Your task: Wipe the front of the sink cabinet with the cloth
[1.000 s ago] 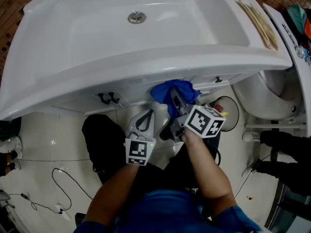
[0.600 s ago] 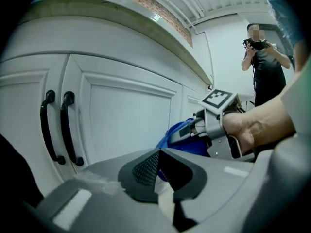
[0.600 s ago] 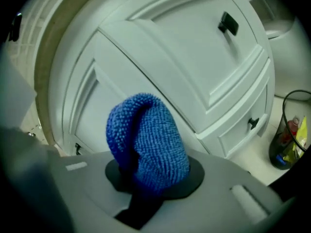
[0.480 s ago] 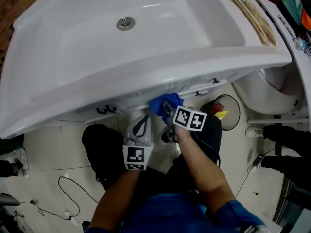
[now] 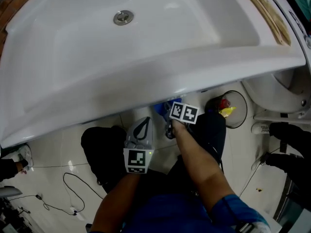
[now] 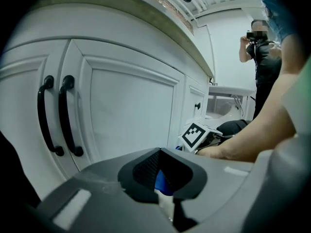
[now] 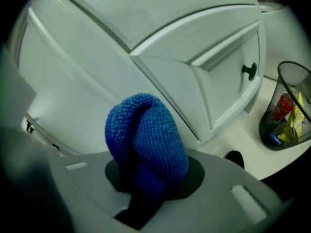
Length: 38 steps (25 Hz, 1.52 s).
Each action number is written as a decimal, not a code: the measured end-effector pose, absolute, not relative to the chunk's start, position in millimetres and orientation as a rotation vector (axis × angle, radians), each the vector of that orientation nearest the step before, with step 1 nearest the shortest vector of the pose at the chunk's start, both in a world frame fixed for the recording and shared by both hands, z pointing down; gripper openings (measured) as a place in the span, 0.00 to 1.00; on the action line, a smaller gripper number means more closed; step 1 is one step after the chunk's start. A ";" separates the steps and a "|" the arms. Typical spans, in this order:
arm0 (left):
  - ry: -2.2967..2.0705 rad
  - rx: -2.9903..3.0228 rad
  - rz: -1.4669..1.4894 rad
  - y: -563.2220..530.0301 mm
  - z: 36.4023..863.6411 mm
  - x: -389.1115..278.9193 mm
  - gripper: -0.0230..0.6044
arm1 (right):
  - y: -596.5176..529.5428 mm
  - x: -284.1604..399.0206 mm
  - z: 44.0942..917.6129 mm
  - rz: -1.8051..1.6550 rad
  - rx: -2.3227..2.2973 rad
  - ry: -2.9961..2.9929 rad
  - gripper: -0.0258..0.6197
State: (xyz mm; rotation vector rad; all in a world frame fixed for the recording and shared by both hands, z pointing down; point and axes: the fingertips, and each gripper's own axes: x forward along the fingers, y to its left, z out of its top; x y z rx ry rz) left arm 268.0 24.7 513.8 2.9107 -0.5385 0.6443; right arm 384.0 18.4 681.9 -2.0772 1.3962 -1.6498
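Our right tongs (image 7: 148, 188) clenched on the blue cloth (image 7: 146, 135), cloth just beside the cabinet (image 7: 204, 76) front under the sink (image 5: 160, 67), our left tongs (image 6: 163, 178) closed on nothing, facing the black handles (image 6: 60, 115), bin (image 7: 286, 110) on the floor nearby

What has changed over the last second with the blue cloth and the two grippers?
The right gripper, shut on the blue cloth, has moved in toward the cabinet front, so the sink rim now hides most of the cloth from above. Nothing was taken hold of or let go. The left gripper stays shut and empty beside it.
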 end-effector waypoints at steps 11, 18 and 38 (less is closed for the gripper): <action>-0.528 2.909 0.650 21.7 517.1 270.2 0.04 | 22.9 381.9 701.9 -1.722 -2.115 1.385 0.15; -0.506 2.948 0.587 29.4 509.2 276.1 0.04 | 35.2 371.3 603.8 -1.488 -2.068 1.532 0.15; -0.503 2.990 0.557 41.1 496.5 274.4 0.04 | 52.6 422.2 378.3 -0.747 -2.140 1.701 0.15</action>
